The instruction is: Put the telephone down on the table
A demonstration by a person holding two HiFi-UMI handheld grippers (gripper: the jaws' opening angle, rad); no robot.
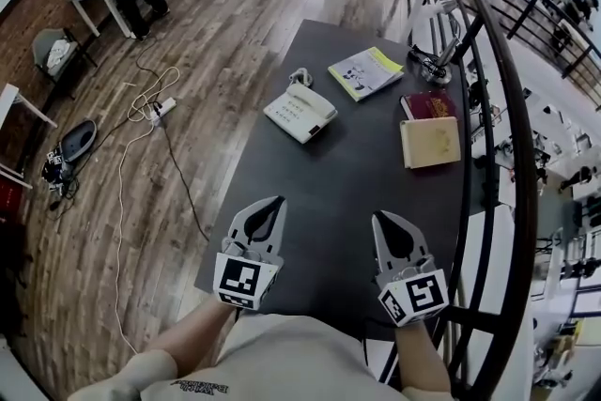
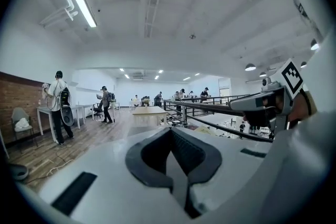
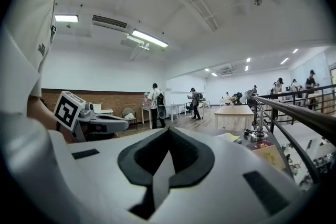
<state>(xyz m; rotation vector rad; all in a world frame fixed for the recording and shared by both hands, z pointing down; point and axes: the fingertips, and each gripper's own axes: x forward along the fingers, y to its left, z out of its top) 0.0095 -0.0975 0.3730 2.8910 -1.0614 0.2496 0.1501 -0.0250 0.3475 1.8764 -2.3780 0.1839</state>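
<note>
Telephone [image 1: 300, 113] on table [image 1: 357, 183], long axis slanting far-left to near-right; left gripper [image 1: 274, 202], right gripper [image 1: 383, 217]: fingers closed, empty.

Left gripper [image 1: 270, 207]: we hold it above the table's [image 1: 357, 174] near edge, by the left corner, jaws together, nothing between them.
Right gripper [image 1: 385, 223]: alongside, toward the right corner, jaws likewise closed, empty.
Forearms [image 1: 183, 347]: bare, reaching forward.

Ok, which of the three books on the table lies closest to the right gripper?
The tan book at the table's right edge. The dark red book lies just beyond it; the yellow-green booklet is farther still.
</note>
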